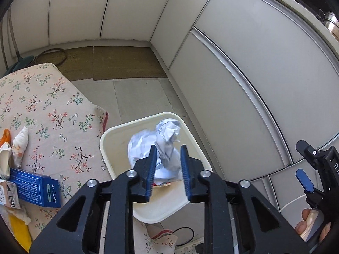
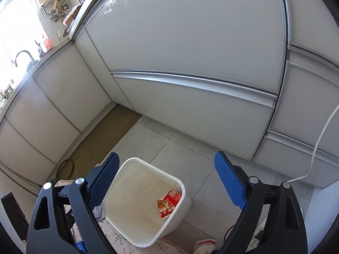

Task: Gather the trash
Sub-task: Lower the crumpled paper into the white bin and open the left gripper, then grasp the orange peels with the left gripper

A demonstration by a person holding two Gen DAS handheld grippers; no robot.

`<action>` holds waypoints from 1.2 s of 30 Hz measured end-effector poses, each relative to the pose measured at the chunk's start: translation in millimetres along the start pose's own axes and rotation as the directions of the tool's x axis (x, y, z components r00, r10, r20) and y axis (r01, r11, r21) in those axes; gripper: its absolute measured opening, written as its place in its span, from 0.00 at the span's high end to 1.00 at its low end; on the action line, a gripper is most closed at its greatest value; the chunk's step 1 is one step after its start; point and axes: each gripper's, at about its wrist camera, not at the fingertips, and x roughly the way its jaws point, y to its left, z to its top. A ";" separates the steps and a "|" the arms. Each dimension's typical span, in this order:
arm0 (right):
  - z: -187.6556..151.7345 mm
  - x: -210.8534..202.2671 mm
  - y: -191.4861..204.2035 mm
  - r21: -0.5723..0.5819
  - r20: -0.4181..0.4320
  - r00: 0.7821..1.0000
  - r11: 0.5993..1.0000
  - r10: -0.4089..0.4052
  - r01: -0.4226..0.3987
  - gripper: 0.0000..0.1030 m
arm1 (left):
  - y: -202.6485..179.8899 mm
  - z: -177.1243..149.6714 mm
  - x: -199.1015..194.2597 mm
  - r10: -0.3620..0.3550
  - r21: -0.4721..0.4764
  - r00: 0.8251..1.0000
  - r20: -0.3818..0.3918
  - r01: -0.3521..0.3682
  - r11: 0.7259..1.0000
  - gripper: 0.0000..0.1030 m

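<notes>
In the left wrist view my left gripper [image 1: 168, 165] is open over a cream waste bin [image 1: 110, 135]. A crumpled white paper ball [image 1: 163, 141] blurs just ahead of and between the blue pads, loose over the bin. My right gripper [image 2: 167, 180] is open and empty above the same bin [image 2: 182, 192], which holds a red snack wrapper [image 2: 168, 203]. The right gripper also shows in the left wrist view [image 1: 305, 180] at the right edge. More trash lies on the floral tablecloth [image 1: 53, 110]: a blue box [image 1: 36, 188], a wrapper [image 1: 20, 146], an orange piece [image 1: 5, 136].
Grey kitchen cabinets [image 2: 190, 63] stand behind the bin. A brown mat [image 1: 118, 63] lies on the tiled floor. A white cable [image 2: 317, 144] hangs at the right. A power strip [image 1: 190, 248] and cords lie on the floor below the table edge.
</notes>
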 end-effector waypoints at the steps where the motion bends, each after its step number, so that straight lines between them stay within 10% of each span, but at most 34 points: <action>1: -0.6 0.5 0.7 -0.002 0.000 1.000 1.000 0.002 -0.002 0.14 | -0.2 -0.7 -2.3 0.011 0.007 1.000 0.005 -0.011 1.000 0.58; 11: -24.7 -8.7 43.9 -0.135 0.020 0.999 0.990 0.033 -0.030 0.14 | 18.0 -9.8 -61.3 0.178 0.024 0.971 0.163 -0.184 0.983 0.14; 36: -154.1 -62.1 167.1 -0.516 0.076 0.983 0.850 0.167 -0.104 0.07 | 127.6 -67.9 -170.5 0.478 -0.175 0.841 0.253 -0.447 0.877 0.07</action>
